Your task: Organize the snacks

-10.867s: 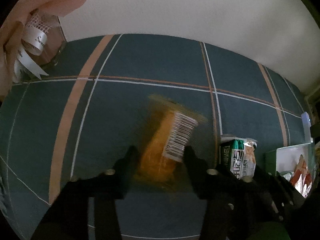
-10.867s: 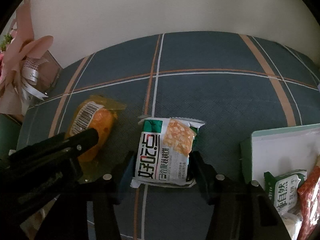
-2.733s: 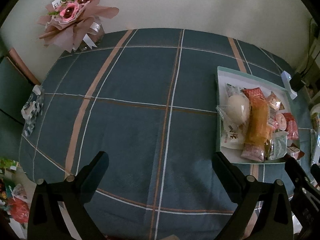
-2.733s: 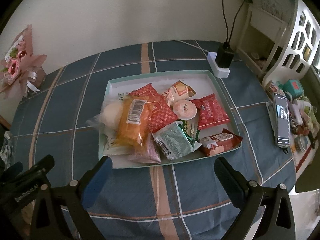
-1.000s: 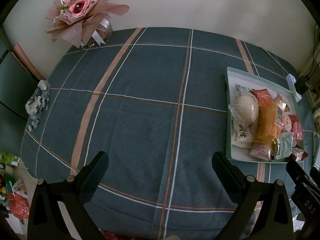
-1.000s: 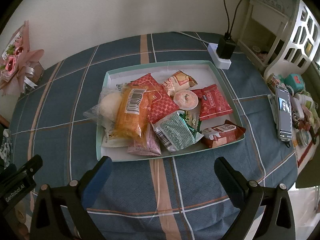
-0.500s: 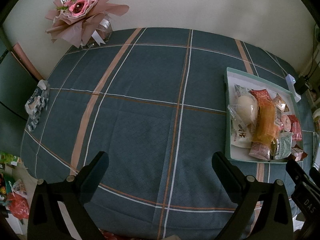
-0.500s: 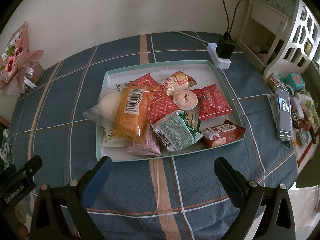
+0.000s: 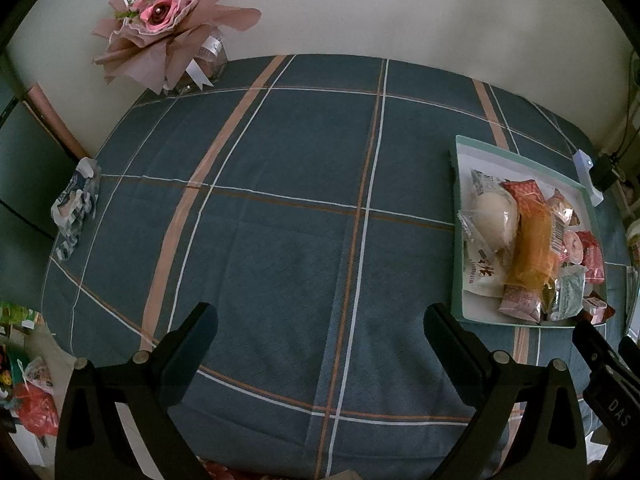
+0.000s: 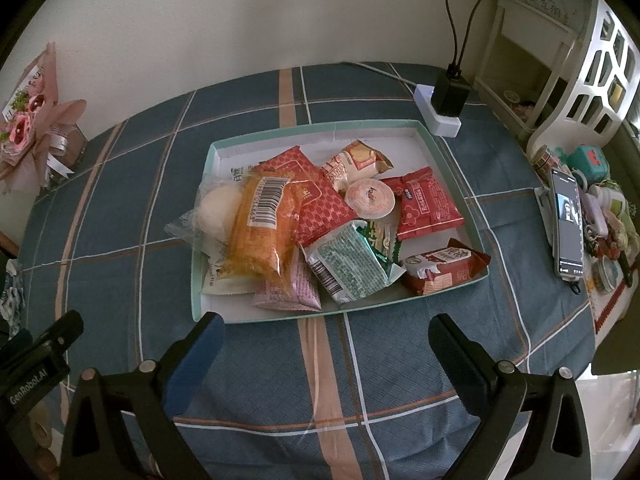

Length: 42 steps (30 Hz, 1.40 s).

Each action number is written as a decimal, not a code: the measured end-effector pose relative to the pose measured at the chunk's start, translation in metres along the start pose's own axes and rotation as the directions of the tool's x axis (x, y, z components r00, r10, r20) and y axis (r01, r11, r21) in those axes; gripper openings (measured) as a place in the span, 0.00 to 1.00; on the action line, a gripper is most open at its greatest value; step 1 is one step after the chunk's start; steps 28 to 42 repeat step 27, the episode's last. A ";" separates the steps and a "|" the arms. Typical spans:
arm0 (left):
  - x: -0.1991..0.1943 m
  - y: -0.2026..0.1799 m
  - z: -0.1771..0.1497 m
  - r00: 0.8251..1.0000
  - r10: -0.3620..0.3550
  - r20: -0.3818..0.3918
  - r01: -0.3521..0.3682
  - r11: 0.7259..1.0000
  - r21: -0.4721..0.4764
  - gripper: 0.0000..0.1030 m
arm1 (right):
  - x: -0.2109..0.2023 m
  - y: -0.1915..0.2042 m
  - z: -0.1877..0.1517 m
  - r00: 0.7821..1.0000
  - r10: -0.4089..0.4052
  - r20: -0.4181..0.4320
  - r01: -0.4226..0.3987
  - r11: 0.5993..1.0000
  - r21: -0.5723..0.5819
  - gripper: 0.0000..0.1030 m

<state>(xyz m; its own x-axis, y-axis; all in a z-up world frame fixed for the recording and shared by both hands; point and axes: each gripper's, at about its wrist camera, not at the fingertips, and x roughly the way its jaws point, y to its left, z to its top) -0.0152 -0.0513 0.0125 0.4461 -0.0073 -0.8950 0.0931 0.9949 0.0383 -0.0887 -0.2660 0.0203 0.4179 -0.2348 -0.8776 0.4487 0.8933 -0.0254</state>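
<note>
Nearest me, my left gripper [image 9: 320, 320] and my right gripper [image 10: 326, 330] both hang with fingers spread wide and nothing between them, held high and back over the near edge of the checked tablecloth [image 9: 280, 220]; they carried packets about eleven seconds ago, an orange one on the left and a green-and-white one on the right, and those loads are gone from the jaws now. Just beyond the right gripper sits the tray [image 10: 456, 168], and the orange packet [image 10: 264, 224] lies in it on top of the heap, beside the pale round bun [image 10: 218, 208]; a green packet [image 10: 348, 264] lies near the tray's front rim, though I cannot say it is the one I held; red packets [image 10: 426, 204] and a small round cup [image 10: 370, 198] fill the middle. I see no loose snack on the cloth in either view, so I judge the gathering done, or nearly so. Farther off, a bouquet [image 9: 168, 20] stands at the left rear, a power strip [image 10: 438, 112] behind the tray, a phone [image 10: 568, 224] to the right.
</note>
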 end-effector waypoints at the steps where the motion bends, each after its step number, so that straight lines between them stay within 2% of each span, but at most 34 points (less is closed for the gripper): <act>1: 0.000 0.000 0.000 1.000 0.000 0.000 0.000 1.000 0.001 0.99 | 0.000 0.000 0.000 1.000 0.000 0.000 0.000 1.000 0.000 1.00; 21: 0.001 0.000 0.000 1.000 0.018 -0.005 -0.018 1.000 -0.011 0.99 | 0.000 0.000 0.001 1.000 0.000 -0.001 0.000 1.000 0.000 1.00; 25: -0.004 0.000 0.000 0.999 0.032 0.021 -0.032 0.999 -0.023 0.99 | 0.000 -0.001 0.001 1.000 0.001 -0.001 -0.001 1.000 -0.001 1.00; 42: -0.005 0.001 0.000 0.999 0.026 0.026 -0.025 0.999 -0.033 0.99 | 0.000 -0.001 0.001 1.000 0.001 -0.001 -0.001 1.000 -0.001 1.00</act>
